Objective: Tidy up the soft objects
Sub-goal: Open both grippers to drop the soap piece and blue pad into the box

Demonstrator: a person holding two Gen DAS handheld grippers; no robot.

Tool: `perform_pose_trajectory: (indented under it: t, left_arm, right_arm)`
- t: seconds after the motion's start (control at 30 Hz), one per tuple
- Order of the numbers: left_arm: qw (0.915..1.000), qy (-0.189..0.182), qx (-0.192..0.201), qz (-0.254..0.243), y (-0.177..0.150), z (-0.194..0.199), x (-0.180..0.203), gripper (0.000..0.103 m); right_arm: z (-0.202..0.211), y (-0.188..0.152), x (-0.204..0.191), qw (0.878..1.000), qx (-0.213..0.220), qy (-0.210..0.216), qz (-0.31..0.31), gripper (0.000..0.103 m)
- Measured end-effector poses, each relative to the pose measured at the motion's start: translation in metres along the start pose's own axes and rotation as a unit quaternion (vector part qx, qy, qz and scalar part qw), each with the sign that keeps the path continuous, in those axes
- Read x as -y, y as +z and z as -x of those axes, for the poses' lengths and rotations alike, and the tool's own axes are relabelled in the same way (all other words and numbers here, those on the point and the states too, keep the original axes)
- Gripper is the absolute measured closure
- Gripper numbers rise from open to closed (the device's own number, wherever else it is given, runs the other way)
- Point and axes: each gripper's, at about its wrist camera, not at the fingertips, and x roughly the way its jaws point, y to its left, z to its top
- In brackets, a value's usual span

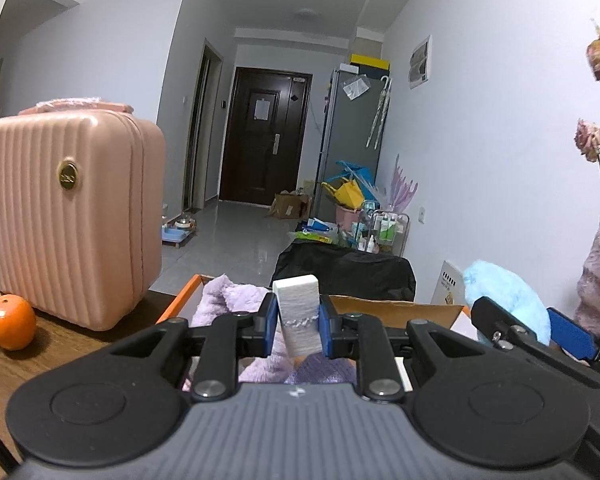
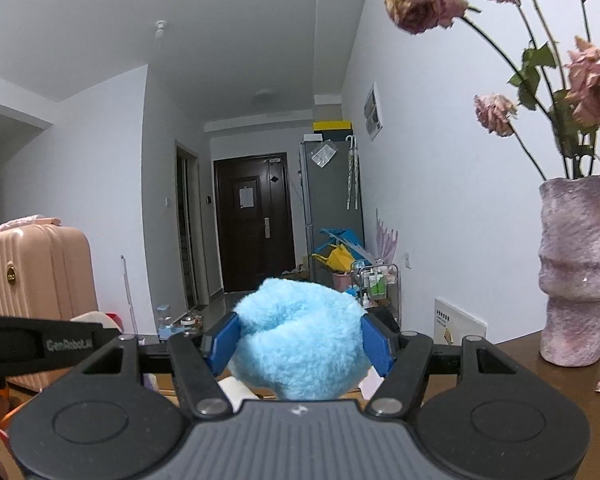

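Observation:
My left gripper is shut on a white folded cloth block and holds it upright above an open cardboard box with an orange rim. Fluffy purple cloths lie in the box below it. My right gripper is shut on a fluffy light-blue ball. In the left wrist view the right gripper and its blue ball hang at the right, over the box's right end.
A pink ribbed hard case stands at the left on the brown table, with an orange beside it. A pink fuzzy vase of dried roses stands at the right. A black chair back is beyond the box.

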Motion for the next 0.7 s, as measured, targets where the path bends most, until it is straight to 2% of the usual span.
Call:
perform_pose_trajectory:
  t: [0.23, 0.53, 0.63, 0.7]
  left_arm:
    - [0.9999, -0.001, -0.010, -0.011, 0.001, -0.026, 0.003, 0.081]
    - [0.9997, -0.002, -0.020, -0.011, 0.000, -0.033, 0.000, 0.081]
    - [0.9998, -0.005, -0.018, -0.011, 0.001, -0.032, -0.001, 0.077]
    - [0.9998, -0.005, -0.016, -0.008, 0.001, -0.030, -0.002, 0.068]
  right_arm:
    - [-0.022, 0.003, -0.002, 1.000, -0.008, 0.007, 0.006, 0.038]
    - [-0.031, 0.004, -0.001, 1.000, -0.025, 0.017, 0.009, 0.037]
    - [-0.031, 0.003, 0.000, 0.999, -0.027, 0.016, 0.010, 0.037]
    - [-0.031, 0.003, 0.001, 0.999, -0.029, 0.014, 0.009, 0.037]
